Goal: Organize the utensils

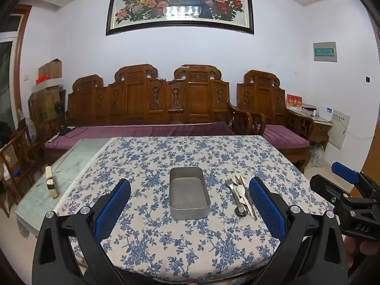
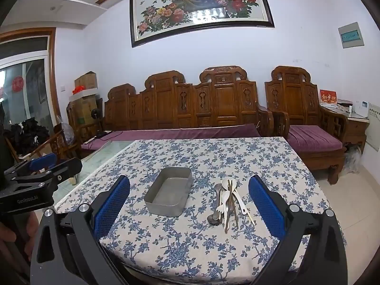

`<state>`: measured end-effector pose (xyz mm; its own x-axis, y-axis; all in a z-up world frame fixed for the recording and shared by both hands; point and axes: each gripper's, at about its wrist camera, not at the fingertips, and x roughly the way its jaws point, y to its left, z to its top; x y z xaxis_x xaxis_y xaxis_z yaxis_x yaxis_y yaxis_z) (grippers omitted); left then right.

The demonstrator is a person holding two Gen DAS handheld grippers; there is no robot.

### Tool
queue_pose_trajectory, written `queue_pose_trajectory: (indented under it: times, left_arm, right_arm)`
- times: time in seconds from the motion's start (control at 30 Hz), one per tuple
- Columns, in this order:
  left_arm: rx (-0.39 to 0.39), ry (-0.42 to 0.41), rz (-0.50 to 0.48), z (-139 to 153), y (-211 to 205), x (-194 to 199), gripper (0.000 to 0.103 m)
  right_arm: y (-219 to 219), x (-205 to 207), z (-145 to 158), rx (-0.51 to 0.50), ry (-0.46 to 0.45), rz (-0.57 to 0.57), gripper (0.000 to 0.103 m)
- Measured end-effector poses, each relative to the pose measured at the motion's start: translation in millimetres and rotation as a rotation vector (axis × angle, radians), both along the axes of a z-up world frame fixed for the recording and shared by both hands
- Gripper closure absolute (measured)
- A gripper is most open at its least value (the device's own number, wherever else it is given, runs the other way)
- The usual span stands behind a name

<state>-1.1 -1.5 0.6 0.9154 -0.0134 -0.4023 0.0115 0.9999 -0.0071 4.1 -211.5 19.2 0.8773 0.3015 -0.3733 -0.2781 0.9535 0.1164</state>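
**Both grippers wide open above the near table edge, nothing held**

We note the left gripper with its blue pads spread as wide as they go; nothing sits between them and nothing touches them. In its own view the metal tray is framed in the gap between the pads, but it lies further out on the table. The right gripper is likewise fully spread and empty. Its pads frame both the tray and the pile of utensils, without contact.

Both grippers hang over the near edge of the table, tilted slightly downward, side by side and apart. Each shows at the edge of the other's view. Part of a hand shows under the left gripper in the right wrist view.

The tray stands empty on the blue-flowered tablecloth, about mid-table. The utensils lie in a loose heap just to its right, not touching it: a metal fork, a metal spoon, white spoons, a small white fork and chopsticks, overlapping.

Behind the table stands a carved wooden bench with a purple cushion.
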Motion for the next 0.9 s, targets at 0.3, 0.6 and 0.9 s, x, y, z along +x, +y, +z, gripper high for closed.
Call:
queue_pose_trajectory:
  times: [0.3,0.6,0.9]
  left_arm:
    - [0.002,-0.001,0.002,0.4,-0.9,-1.6,0.006]
    - [-0.003,-0.003,-0.001,1.2,-1.7,-2.5,0.006]
    - [-0.003,-0.004,-0.001,3.6,-1.7,-3.1,0.006]
  right_arm:
    - [-0.7,-0.1,1.7,0.001,0.002,0.001,0.002]
    - [0.7,0.9,-0.9,0.000,0.004,0.003,0.002]
    - [3.2,0.3,-3.0,0.004,0.002,0.006,0.002]
